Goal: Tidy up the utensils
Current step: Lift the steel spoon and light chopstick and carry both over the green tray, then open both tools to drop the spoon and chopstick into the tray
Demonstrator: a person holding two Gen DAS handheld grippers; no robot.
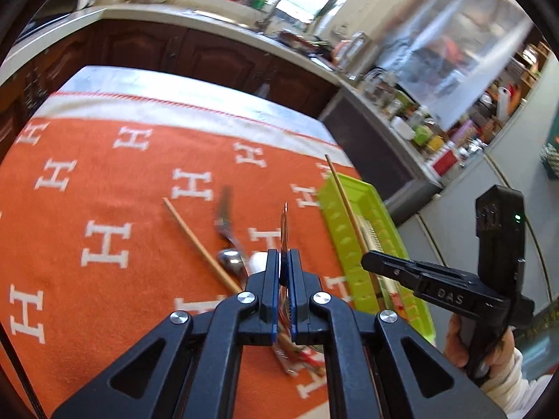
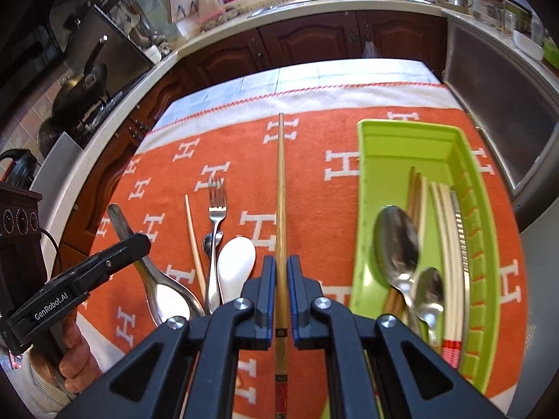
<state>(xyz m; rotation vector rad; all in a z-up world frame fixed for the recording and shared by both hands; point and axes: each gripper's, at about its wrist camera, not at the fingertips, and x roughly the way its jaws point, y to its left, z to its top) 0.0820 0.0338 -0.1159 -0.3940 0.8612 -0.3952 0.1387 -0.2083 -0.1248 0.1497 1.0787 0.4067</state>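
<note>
Chopstick (image 2: 280, 188) is clamped in the right gripper (image 2: 281, 272) at frame centre; a spoon (image 1: 284, 230) is pinched by the left gripper (image 1: 283, 262).

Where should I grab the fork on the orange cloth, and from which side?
Take the fork at the narrow mid-handle, just below the tines, coming from above with the jaws across its width. It lies flat, tines pointing away. Lower down, the handle runs among the white spoon, another spoon's bowl and the loose chopstick, so there is probably little room there.
</note>
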